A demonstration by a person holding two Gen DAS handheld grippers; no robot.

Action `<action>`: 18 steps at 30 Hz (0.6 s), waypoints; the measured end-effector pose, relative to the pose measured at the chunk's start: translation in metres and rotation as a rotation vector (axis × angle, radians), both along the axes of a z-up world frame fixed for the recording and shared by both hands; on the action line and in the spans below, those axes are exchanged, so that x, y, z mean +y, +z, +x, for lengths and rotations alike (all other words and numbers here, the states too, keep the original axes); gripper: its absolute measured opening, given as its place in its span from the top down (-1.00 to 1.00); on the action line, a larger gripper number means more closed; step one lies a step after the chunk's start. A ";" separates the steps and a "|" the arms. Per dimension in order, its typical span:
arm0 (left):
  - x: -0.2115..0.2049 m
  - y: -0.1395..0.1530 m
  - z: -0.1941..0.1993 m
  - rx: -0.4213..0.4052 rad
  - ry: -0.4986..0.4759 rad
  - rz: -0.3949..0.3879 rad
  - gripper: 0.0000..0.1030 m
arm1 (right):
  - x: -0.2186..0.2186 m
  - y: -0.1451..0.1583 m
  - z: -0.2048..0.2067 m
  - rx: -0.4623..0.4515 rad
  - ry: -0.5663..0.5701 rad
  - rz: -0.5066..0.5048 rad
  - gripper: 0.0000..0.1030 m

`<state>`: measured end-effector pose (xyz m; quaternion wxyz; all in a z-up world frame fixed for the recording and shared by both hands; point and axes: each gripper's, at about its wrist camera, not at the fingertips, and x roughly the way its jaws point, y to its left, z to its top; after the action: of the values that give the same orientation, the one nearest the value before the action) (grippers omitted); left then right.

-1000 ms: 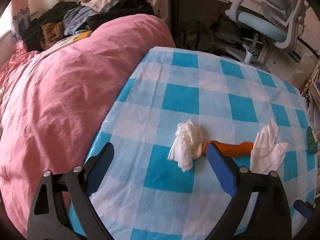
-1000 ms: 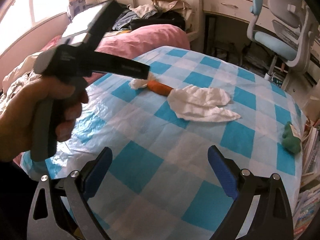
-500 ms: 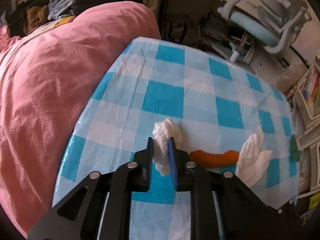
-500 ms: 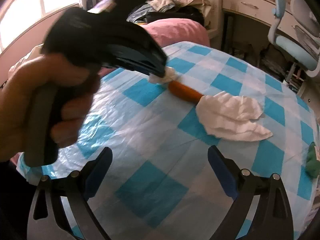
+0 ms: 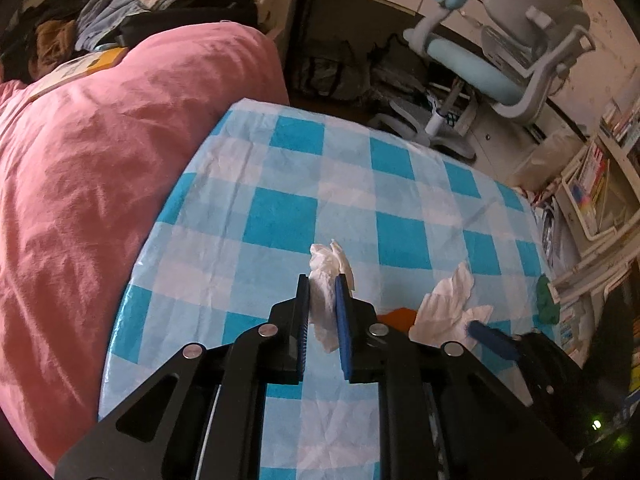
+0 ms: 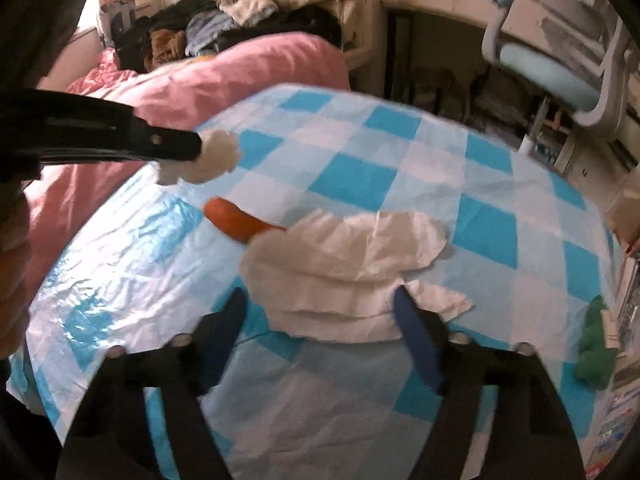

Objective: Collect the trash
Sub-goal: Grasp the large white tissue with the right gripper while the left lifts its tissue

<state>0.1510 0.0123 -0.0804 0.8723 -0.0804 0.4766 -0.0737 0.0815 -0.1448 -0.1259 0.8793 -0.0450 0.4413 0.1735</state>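
My left gripper (image 5: 322,280) is shut on a crumpled white tissue (image 5: 330,260) and holds it just above the blue-and-white checked tablecloth (image 5: 280,216). The right wrist view shows the same left gripper (image 6: 176,148) with that tissue (image 6: 218,158) hanging from its tip. A larger, flatter white tissue (image 6: 344,264) lies on the cloth. My right gripper (image 6: 320,298) straddles its near edge, jaws closing, with the tissue between the fingers. An orange carrot-like piece (image 6: 236,220) lies partly under that tissue.
A pink duvet (image 5: 100,184) covers the bed left of the table. A small green thing (image 6: 596,352) sits at the table's right edge. A blue-grey office chair (image 5: 500,64) stands beyond the table, and shelves with books (image 5: 592,184) line the right.
My left gripper shut on the crumpled tissue and lifted it off the cloth. My right gripper moved forward to the flat tissue and its jaws narrowed around it.
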 end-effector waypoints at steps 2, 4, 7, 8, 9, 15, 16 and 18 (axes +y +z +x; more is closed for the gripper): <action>-0.002 0.000 -0.001 0.002 -0.006 0.003 0.76 | 0.000 0.001 -0.002 -0.001 0.013 0.004 0.00; -0.004 0.001 -0.002 -0.001 -0.009 0.007 0.76 | 0.003 0.001 -0.009 -0.010 0.034 -0.020 0.18; -0.006 0.003 -0.005 -0.008 -0.016 0.017 0.76 | 0.001 0.003 -0.016 0.002 0.049 -0.018 0.59; -0.006 0.004 -0.006 -0.011 -0.017 0.022 0.76 | -0.001 0.003 -0.018 0.009 0.055 -0.016 0.68; -0.006 0.005 -0.006 -0.012 -0.016 0.022 0.76 | -0.001 0.003 -0.019 0.014 0.057 -0.014 0.72; -0.001 0.014 -0.012 -0.026 -0.008 0.008 0.76 | -0.012 0.010 -0.051 0.048 0.079 -0.007 0.91; 0.000 0.016 -0.014 -0.029 -0.009 0.006 0.76 | -0.013 0.013 -0.060 0.049 0.082 -0.001 0.92; 0.000 0.019 -0.018 -0.033 -0.011 0.005 0.76 | -0.014 0.017 -0.072 0.050 0.088 0.010 0.93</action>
<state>0.1332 0.0125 -0.0612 0.8797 -0.0744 0.4629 -0.0789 0.0091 -0.1586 -0.1084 0.8598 -0.0557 0.4597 0.2153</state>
